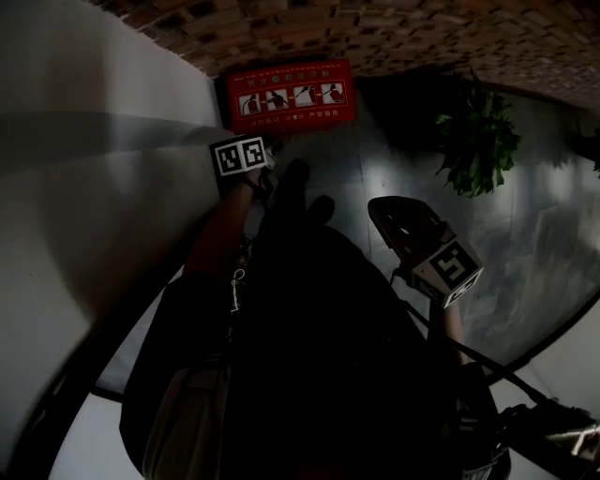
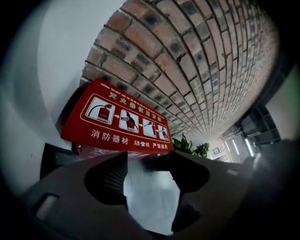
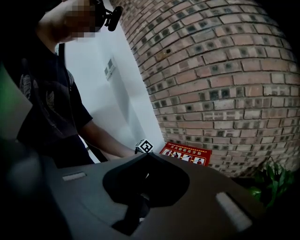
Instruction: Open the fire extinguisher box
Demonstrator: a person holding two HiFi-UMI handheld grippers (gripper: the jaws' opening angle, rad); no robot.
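Observation:
The fire extinguisher box (image 1: 289, 96) is a low red case with white pictograms on its lid, standing on the floor against the brick wall; its lid looks closed. My left gripper (image 2: 147, 161) hovers just short of the box (image 2: 122, 119), jaws open with only grey floor between them. Its marker cube (image 1: 239, 155) shows in the head view below the box's left end. My right gripper (image 3: 146, 154) is farther back and to the right, shut with its tips meeting on nothing. From the right gripper view the box (image 3: 185, 154) lies ahead, beyond the left gripper's cube (image 3: 144, 146).
A brick wall (image 1: 375, 28) runs behind the box and a white wall (image 1: 94, 187) stands at its left. A potted green plant (image 1: 478, 141) sits on the glossy grey floor (image 1: 375, 169) to the right. The person's dark torso (image 3: 47, 93) fills the left of the right gripper view.

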